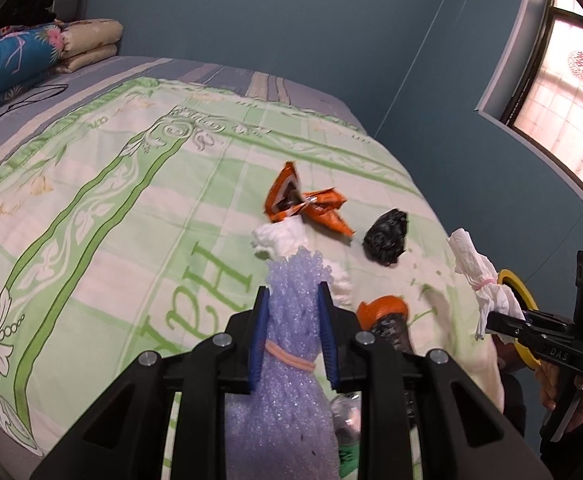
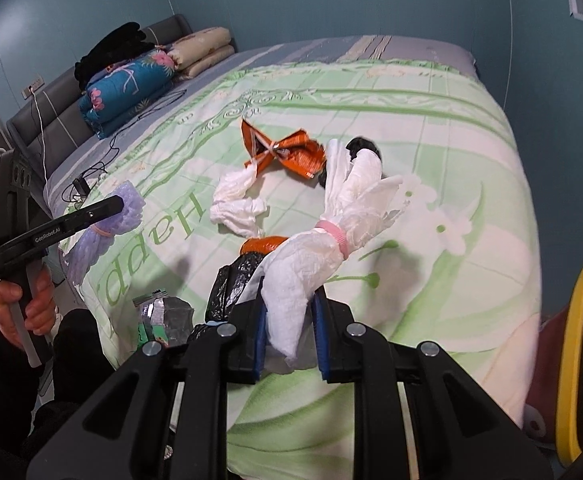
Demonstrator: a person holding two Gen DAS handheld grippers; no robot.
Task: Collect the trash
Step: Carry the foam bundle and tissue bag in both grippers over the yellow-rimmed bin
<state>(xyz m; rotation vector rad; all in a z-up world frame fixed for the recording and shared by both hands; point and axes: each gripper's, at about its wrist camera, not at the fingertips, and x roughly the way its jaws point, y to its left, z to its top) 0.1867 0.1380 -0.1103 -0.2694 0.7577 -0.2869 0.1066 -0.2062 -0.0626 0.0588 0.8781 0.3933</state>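
Trash bundles were gripped, one per hand, above the bed (image 2: 431, 128).
Left fingers (image 1: 293, 312) clamped the foam (image 1: 287, 288), right fingers (image 2: 289, 316) the tissue (image 2: 311, 264); the yellow-rimmed bin (image 2: 579, 344) lay off the bed's right edge, nearer the right hand.

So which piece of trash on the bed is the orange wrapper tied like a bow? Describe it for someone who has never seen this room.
Start at the bed with the green and white quilt. Near the quilt's middle, beyond the printed green lettering, lies a loose cluster of trash. The orange wrapper lies at its far side: a crinkled foil packet cinched at the centre so both ends fan out, the only bow shape among the white tissue and black bag beside it.
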